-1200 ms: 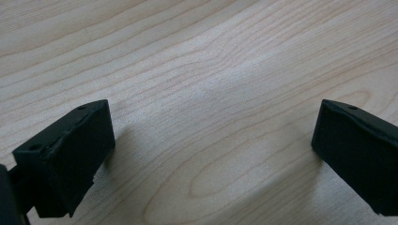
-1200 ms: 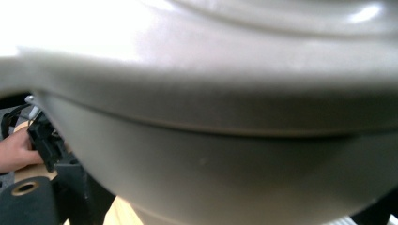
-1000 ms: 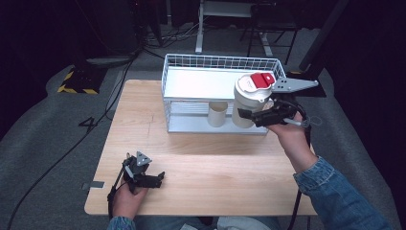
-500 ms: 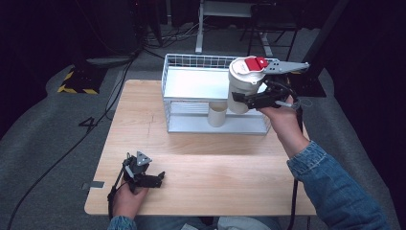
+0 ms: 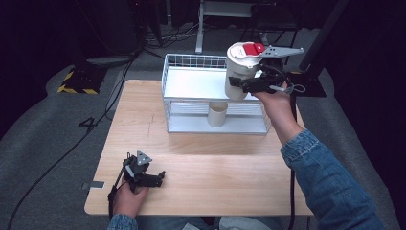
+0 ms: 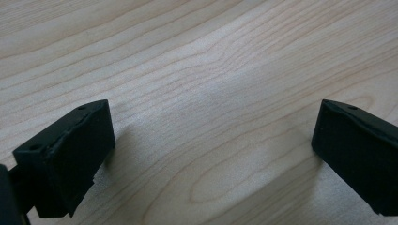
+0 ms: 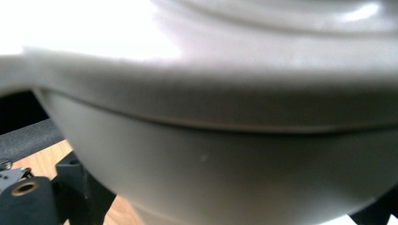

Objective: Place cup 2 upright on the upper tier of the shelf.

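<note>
A tall white container [image 5: 239, 72] with a red-and-white lid hangs in the air above the right end of the white wire rack [image 5: 191, 62]. My right gripper [image 5: 246, 84] is shut on its side; the container's pale wall [image 7: 225, 164] bulges right in front of the right gripper view. A smaller cream cup [image 5: 218, 114] stands on the rack's lower shelf. My left gripper [image 5: 152, 178] rests on the wooden table [image 5: 215, 167] near the front left, open, its jaws wide apart over bare wood [image 6: 211, 140] with nothing between them.
The two-tier rack stands at the table's back edge, with an upper white shelf [image 5: 196, 86]. Beyond the table are dark floor, cables [image 5: 119, 76] and a yellow-black striped mat [image 5: 74, 81]. A person's denim sleeve [image 5: 325, 177] crosses the table's right side.
The right gripper has lifted the white container higher and slightly left, from beside the rack's right end to above its top shelf. The left gripper has stayed put.
</note>
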`<state>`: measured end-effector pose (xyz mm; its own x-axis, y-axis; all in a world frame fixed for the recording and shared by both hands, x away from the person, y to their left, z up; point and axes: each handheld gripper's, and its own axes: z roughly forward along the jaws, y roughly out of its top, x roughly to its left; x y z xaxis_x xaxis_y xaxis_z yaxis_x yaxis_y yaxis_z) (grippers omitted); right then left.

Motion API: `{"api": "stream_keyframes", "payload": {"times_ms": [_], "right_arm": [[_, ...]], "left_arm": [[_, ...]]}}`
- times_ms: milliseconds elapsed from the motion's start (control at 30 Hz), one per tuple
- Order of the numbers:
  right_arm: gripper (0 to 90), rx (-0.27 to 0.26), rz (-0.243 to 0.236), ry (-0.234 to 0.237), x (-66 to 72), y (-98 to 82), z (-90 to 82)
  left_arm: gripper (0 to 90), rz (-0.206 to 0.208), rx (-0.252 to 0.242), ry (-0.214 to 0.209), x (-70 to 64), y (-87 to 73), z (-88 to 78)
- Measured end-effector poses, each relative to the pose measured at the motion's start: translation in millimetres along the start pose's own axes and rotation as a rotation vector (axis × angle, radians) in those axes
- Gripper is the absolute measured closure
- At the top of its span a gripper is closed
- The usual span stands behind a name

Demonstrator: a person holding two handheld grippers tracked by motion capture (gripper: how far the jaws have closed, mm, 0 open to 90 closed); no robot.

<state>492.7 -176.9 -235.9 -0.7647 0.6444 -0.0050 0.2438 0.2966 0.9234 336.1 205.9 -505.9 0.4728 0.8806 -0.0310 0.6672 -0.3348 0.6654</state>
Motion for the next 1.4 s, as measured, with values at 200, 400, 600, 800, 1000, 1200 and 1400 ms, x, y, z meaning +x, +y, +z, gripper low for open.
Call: {"api": "stream_keyframes", "payload": {"times_ms": [200, 400, 600, 800, 1000, 1200, 1400], "right_arm": [[10.3, -0.011, 0.005, -0.029, -8.4, 4.1, 8.5], [10.3, -0.006, 0.037, -0.064, -18.7, 6.3, 20.5], [10.2, -0.018, 0.042, -0.094, -23.1, 7.2, 34.2], [10.2, -0.01, 0.071, -0.125, -28.3, 3.0, 46.8], [10.2, -0.007, 0.085, -0.144, -32.5, -1.6, 58.6], [10.2, -0.005, 0.094, -0.147, -31.5, -4.8, 68.5], [10.2, -0.001, 0.099, -0.149, -30.8, -7.6, 75.1]], "left_arm": [[0.2, -0.005, -0.001, 0.005, -0.2, 0.5, 0.4], [0.3, -0.007, -0.001, 0.006, -0.1, 0.7, 0.6], [0.3, -0.009, -0.002, 0.006, -0.2, 0.8, 0.8], [0.3, -0.01, -0.002, 0.006, -0.2, 0.9, 0.8], [0.3, -0.01, -0.002, 0.006, -0.2, 0.8, 0.8], [0.3, -0.01, -0.002, 0.006, -0.3, 0.8, 0.9], [0.3, -0.01, -0.003, 0.006, -0.2, 0.8, 0.9]]}}
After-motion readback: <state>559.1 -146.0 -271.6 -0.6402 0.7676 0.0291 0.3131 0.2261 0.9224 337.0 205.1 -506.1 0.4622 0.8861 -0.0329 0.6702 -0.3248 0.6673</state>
